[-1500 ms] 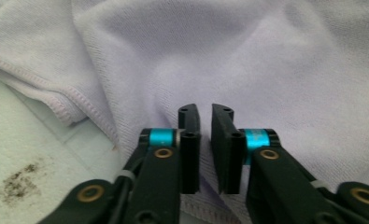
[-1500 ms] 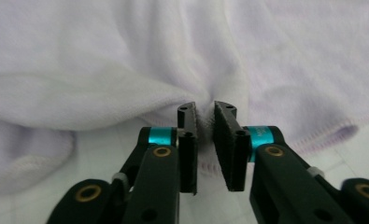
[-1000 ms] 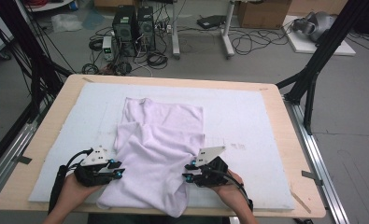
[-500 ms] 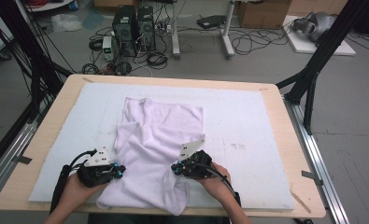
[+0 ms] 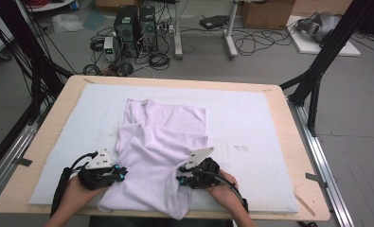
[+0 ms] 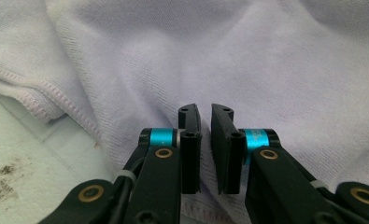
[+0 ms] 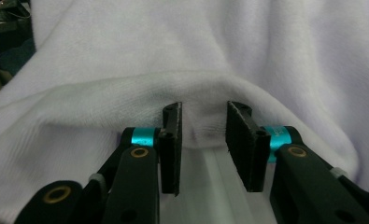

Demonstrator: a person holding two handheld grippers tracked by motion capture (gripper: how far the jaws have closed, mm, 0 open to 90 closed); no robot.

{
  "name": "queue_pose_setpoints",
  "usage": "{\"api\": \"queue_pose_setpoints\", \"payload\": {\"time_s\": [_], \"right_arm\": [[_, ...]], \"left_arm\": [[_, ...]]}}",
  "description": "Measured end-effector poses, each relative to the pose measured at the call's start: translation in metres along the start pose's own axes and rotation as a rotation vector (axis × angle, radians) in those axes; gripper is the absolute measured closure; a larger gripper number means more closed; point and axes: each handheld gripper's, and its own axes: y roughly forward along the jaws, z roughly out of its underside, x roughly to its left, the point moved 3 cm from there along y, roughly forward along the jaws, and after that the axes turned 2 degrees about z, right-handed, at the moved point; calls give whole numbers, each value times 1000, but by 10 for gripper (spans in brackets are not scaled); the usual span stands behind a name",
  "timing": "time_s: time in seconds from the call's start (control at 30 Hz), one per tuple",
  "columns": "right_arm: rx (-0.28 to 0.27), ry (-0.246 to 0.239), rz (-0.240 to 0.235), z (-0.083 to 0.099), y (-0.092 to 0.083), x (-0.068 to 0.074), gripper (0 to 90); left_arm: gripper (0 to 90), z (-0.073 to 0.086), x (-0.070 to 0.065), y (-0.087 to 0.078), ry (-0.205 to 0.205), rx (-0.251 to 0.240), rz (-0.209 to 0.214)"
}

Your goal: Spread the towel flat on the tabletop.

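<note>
Lying rumpled on white mat (image 5: 251,123): towel (image 5: 161,142); left gripper (image 6: 205,112) narrow, right gripper (image 7: 203,109) opening, both empty

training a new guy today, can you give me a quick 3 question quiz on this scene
1. What lies on the pad, and what colour is it?
2. True or false: the cloth is folded into a neat square.
3. Which jaws stand wider apart: A) left gripper B) right gripper?

Key:
1. A white cloth, rumpled, its near edge hanging over the table edge.
2. False.
3. B; the cloth's fold sits just beyond its tips, unpinched.
</note>
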Motion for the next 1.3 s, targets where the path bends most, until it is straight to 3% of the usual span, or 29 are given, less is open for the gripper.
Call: {"api": "queue_pose_setpoints", "payload": {"time_s": [0.13,0.2,0.37,0.57,0.8,0.93,1.07,1.17,1.3], "right_arm": [[34,-46,7,-9,16,2,863],[42,-73,2,-12,18,3,878],[26,-72,2,-14,10,2,882],[-3,-89,18,-21,-7,0,882],[-35,-34,35,2,-48,1,882],[-43,-32,55,9,-70,6,882],[-45,-33,79,12,-78,8,865],[-64,4,75,15,-76,5,794],[-59,-36,27,18,-62,11,669]], "left_arm": [[813,0,1,0,2,0,4],[814,0,1,0,1,-1,4],[819,-1,2,-4,1,-14,-5],[849,-3,1,-17,0,-61,-15],[857,-1,-1,-18,1,-57,-18],[859,-3,-3,-18,5,-61,-19],[845,-3,-3,-18,-3,-64,-14],[712,-3,-2,-20,-14,-64,-2],[611,2,0,-16,-23,-34,4]]}}
